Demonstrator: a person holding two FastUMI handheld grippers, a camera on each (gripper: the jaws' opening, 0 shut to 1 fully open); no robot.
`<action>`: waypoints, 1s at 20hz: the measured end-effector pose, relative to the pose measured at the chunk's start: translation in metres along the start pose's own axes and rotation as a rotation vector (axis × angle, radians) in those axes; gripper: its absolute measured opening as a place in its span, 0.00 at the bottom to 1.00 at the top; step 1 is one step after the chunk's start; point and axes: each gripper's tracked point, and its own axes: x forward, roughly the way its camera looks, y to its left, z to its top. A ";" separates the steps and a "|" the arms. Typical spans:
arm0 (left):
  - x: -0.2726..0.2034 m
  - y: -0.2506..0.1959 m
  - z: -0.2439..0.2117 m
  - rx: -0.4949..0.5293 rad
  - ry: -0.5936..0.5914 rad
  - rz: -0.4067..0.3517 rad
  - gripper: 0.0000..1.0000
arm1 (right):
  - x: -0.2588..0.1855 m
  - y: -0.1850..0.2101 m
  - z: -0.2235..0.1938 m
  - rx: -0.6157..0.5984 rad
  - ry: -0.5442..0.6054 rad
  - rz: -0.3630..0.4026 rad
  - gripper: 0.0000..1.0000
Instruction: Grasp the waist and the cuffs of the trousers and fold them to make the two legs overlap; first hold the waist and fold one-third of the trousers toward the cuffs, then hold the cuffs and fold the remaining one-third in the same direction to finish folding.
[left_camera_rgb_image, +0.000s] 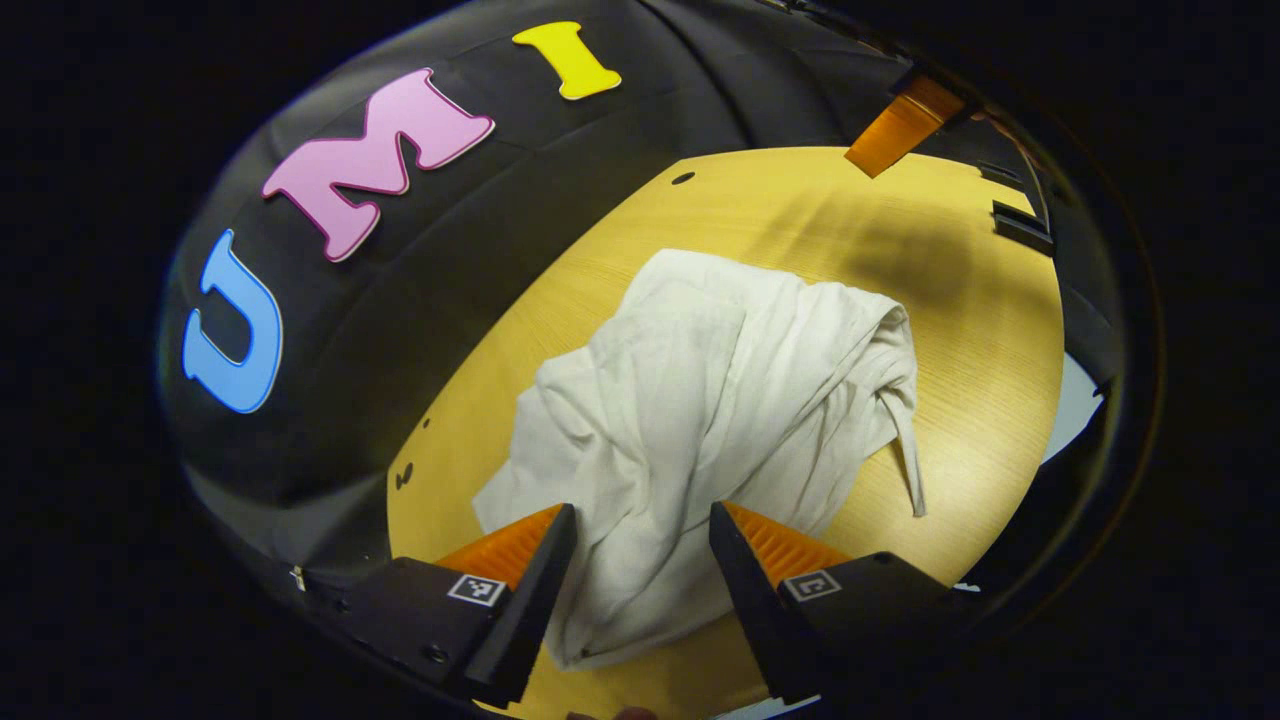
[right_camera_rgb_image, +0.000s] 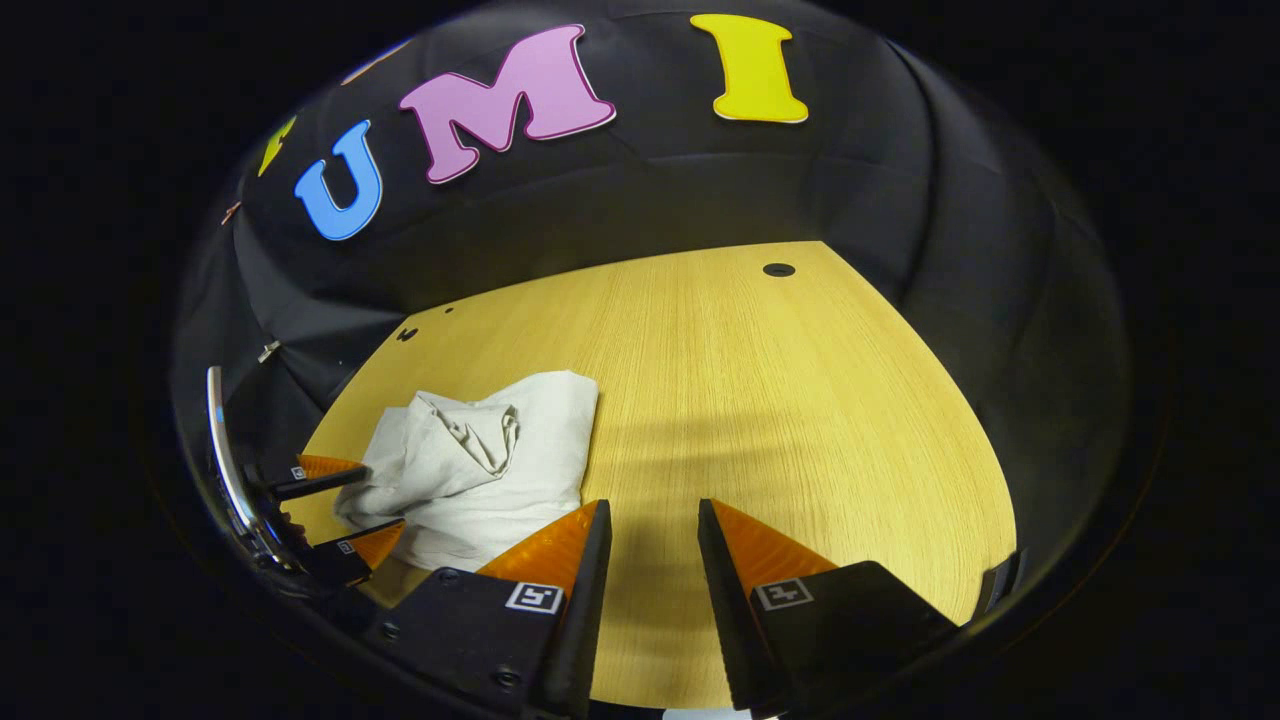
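While bunched on the desk, white trousers lie rumpled, legs not overlapped.
Left tongs released, straddling cloth, likely for a grab; right tongs released above bare wood.

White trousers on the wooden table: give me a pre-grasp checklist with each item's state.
1. Left hand-held gripper open, crumpled white cloth trousers lying between its fingers: ok.
2. Right hand-held gripper open: ok.
3. Right hand-held gripper at the cloth: not ok, it faces bare light wooden table.
4. Trousers laid flat: not ok, bunched.
5. Waist and cuffs told apart: cannot tell.
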 end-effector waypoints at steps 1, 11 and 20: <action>-0.008 0.007 -0.002 0.015 -0.012 0.017 0.88 | -0.004 0.003 0.001 0.004 -0.006 -0.004 0.54; -0.104 0.101 -0.004 -0.331 -0.187 0.105 0.93 | -0.036 0.087 0.002 0.021 -0.072 0.000 0.54; -0.184 0.169 -0.039 -0.695 -0.272 0.169 0.93 | -0.040 0.166 0.028 0.013 -0.117 0.021 0.54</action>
